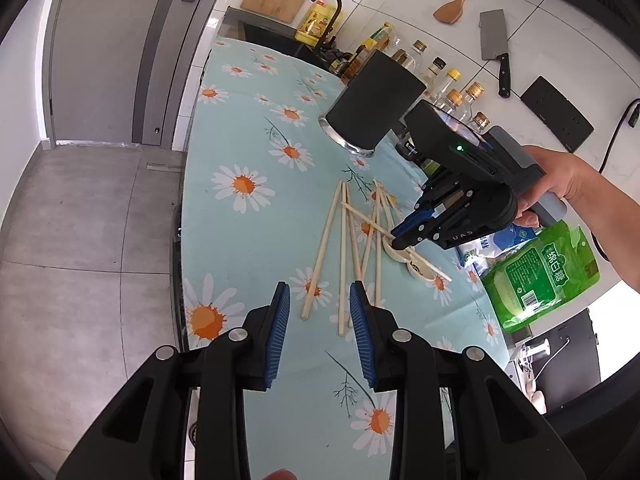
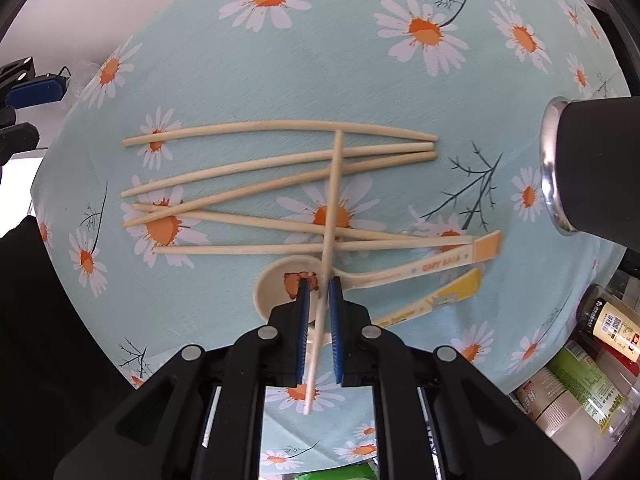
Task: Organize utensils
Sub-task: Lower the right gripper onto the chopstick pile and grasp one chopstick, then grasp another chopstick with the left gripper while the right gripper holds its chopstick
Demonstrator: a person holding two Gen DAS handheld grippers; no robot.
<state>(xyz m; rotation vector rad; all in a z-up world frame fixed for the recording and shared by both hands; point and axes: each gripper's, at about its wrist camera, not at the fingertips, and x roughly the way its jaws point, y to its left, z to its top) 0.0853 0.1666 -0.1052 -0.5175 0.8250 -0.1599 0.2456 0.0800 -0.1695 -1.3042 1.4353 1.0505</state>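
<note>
Right gripper closed on one chopstick, which runs forward across the others.

Its far end rests on the chopstick pile; the holder cup lies to the right. The left gripper hovers open, empty, farther from the pile.

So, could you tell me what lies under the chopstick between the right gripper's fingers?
The crossing chopstick overlies five other chopsticks and the bear-print spoon; the right gripper hides a second spoon's bowl.

A cleaver hangs on the white wall beside a wooden spatula (both above bottles).
</note>
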